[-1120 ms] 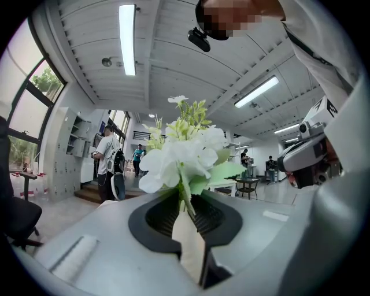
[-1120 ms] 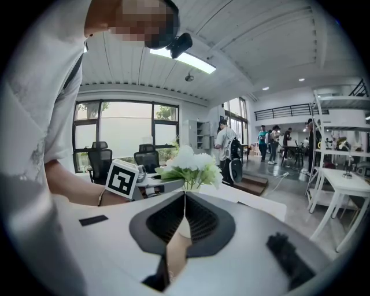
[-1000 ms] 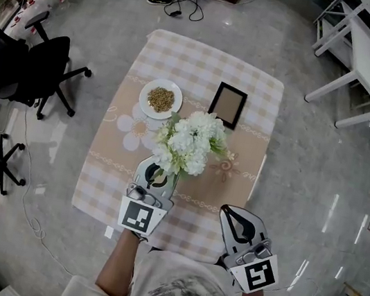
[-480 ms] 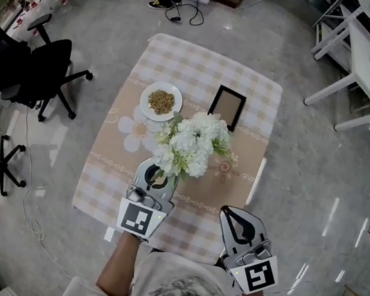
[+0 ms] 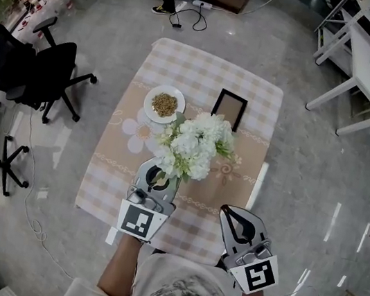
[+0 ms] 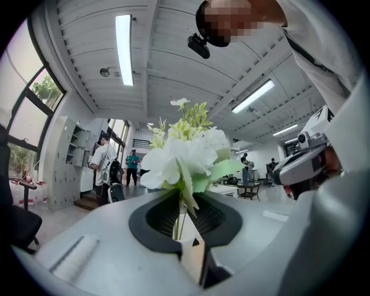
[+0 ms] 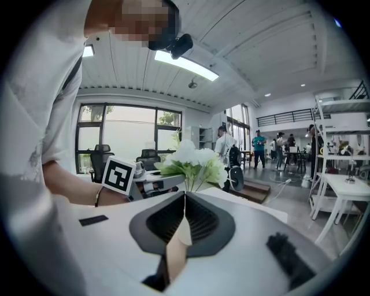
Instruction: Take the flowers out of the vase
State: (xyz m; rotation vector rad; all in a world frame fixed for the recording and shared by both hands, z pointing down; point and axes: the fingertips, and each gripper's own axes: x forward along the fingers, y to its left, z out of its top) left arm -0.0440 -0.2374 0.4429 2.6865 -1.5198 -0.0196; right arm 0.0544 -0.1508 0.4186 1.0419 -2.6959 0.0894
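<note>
A bunch of white flowers (image 5: 192,145) with green leaves hangs over the table's near half. My left gripper (image 5: 159,179) is shut on its thin green stems (image 6: 178,222) just below the blooms (image 6: 185,156). No vase shows in any view; the blooms hide the cloth beneath them. My right gripper (image 5: 239,223) stays at the table's near right edge, jaws shut with nothing between them (image 7: 185,199). In the right gripper view the flowers (image 7: 193,162) and the left gripper (image 7: 151,182) stand ahead at the left.
The checked tablecloth (image 5: 184,66) carries a white plate of food (image 5: 165,104) and a dark picture frame (image 5: 229,107) beyond the flowers. Black office chairs (image 5: 50,72) stand to the left, a white desk (image 5: 369,55) at the far right. Cables lie on the floor.
The left gripper has risen a little with the flowers held in it. The right gripper has kept still.
</note>
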